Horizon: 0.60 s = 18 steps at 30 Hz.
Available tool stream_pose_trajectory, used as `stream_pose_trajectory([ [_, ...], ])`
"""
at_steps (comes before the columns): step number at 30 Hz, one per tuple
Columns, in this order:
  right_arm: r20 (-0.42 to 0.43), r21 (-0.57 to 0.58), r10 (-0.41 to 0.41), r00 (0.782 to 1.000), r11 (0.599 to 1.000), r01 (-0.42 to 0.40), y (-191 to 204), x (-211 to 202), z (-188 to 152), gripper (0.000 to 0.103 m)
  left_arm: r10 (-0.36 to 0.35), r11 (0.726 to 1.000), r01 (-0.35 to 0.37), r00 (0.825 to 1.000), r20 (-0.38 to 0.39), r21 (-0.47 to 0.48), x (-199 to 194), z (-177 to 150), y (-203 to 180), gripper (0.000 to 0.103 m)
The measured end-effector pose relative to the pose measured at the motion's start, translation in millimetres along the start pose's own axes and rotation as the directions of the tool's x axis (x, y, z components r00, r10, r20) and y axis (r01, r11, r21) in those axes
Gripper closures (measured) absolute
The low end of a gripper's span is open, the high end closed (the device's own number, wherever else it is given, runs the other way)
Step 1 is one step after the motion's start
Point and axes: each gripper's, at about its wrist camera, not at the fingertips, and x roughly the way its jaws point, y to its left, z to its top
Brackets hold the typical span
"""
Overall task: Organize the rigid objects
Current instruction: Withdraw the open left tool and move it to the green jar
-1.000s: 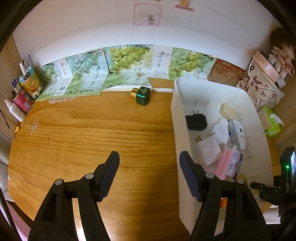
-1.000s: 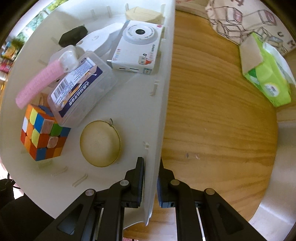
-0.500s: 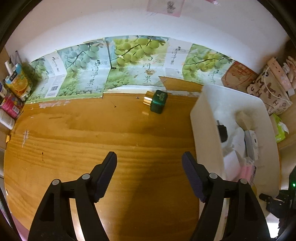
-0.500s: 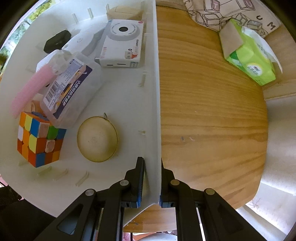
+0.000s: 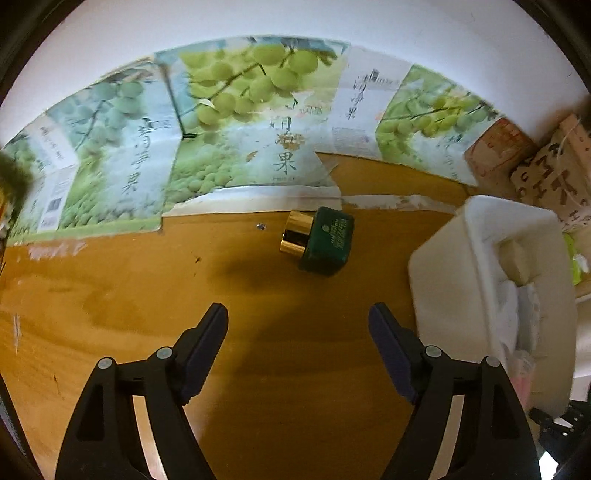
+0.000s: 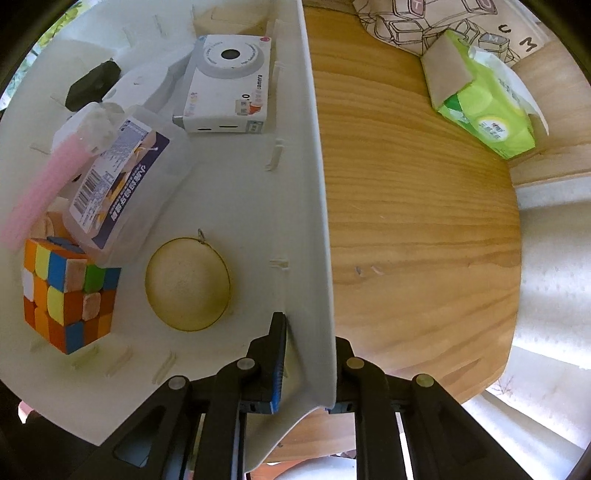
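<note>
A green bottle with a gold cap (image 5: 320, 240) lies on the wooden table (image 5: 110, 295), ahead of my open, empty left gripper (image 5: 297, 332). A white bin (image 5: 443, 273) stands at the right. My right gripper (image 6: 306, 354) is shut on the bin's side wall (image 6: 314, 206), one finger inside, one outside. In the bin lie a Rubik's cube (image 6: 66, 295), a round tan disc (image 6: 187, 282), a white toy camera (image 6: 227, 85), a clear labelled box (image 6: 122, 181), a pink piece (image 6: 40, 188) and a black adapter (image 6: 92, 85).
Grape-printed paper sheets (image 5: 236, 122) line the wall behind the table. A green tissue pack (image 6: 480, 99) and a patterned bag (image 6: 424, 22) sit on the table right of the bin. The table's rounded edge (image 6: 513, 295) is close on the right.
My left gripper has moved forward and left toward the green bottle, which now looks larger and nearer. The bin has slid to the right of its view. The right gripper stays clamped on the wall.
</note>
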Motion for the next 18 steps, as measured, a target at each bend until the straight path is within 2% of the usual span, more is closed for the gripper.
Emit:
stream_pose_trajectory([
  [10,-0.015,0.018,-0.015,1.0,1.0,0.015,5.5,3.2,1.3,0.085,0.02,0.999,-0.021,0.999,0.044,0.029,28.9,19.7,-4.0,0.022],
  [18,-0.031,0.032,-0.014,0.999,0.999,0.015,2.9,5.3,5.3,0.085,0.013,0.999,-0.018,0.995,0.098,0.049,32.6,31.1,-9.8,0.022],
])
